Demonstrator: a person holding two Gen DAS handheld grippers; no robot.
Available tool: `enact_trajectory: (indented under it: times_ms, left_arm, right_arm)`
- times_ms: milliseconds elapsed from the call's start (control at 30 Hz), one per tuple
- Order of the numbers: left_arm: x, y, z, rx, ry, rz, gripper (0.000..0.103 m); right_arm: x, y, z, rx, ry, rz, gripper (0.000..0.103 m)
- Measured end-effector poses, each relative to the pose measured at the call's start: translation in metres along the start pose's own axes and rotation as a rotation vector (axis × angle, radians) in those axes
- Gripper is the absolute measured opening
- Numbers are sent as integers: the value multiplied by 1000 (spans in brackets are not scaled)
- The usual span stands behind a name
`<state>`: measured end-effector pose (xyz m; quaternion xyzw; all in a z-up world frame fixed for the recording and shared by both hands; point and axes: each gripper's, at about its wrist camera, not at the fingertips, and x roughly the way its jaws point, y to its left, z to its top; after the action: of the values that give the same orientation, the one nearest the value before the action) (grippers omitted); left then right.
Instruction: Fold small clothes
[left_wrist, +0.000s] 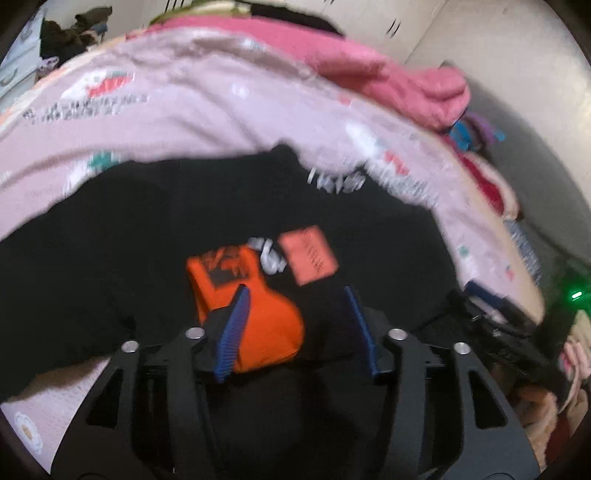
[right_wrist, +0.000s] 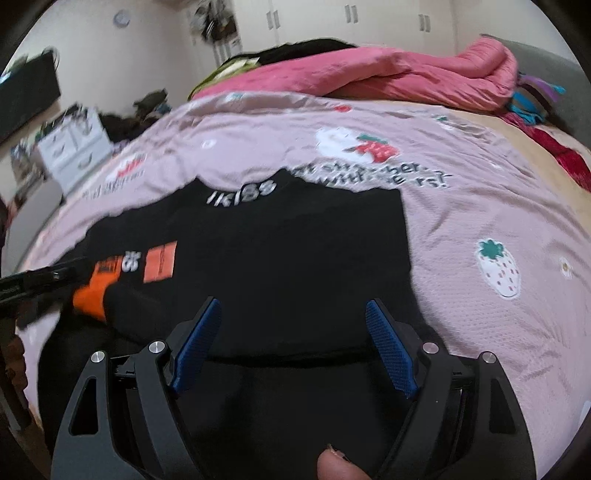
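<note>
**Black shirt half folded, both grippers hanging open over it**

I have the black shirt (right_wrist: 295, 266) spread across the middle of both frames on the pink bedspread (right_wrist: 480, 206). My left gripper (left_wrist: 295, 325) stands about half open with the orange cuff (left_wrist: 266, 325) lying between its fingers, the pads not pressing it as far as I can tell. My right gripper (right_wrist: 295, 343) is spread wide over plain black cloth near the lower hem, holding nothing.

My worry: the shirt is soft, limp knit, and the loose cuff could slide or unroll. The textured bedspread may drag the fabric and bunch it. The printed patch (left_wrist: 308, 254) looks stiffer and may resist a clean crease.
</note>
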<state>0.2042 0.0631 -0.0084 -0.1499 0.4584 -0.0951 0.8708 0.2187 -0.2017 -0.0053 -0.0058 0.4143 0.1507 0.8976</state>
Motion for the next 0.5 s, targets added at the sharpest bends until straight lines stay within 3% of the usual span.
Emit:
enact_trajectory:
  times_ms: [67, 133, 167, 267, 433, 500]
  left_arm:
    - [18, 7, -9, 2, 56, 60, 47]
    - [23, 11, -14, 4, 58, 61, 47]
    - [22, 11, -15, 6, 53, 61, 47]
    - [16, 9, -16, 8, 39, 61, 55]
    - [5, 7, -18, 2, 21, 68, 61]
    - [0, 8, -16, -2, 5, 87, 73]
  right_arm:
    - [5, 3, -2, -9, 22, -8, 80]
    - [12, 0, -4, 1, 54, -27, 83]
    - [17, -3, -5, 13, 74, -40, 91]
    - [31, -13, -9, 65, 139, -54, 91]
    - [16, -10, -7, 68, 81, -6, 91]
    - [10, -7, -5, 67, 55, 8, 96]
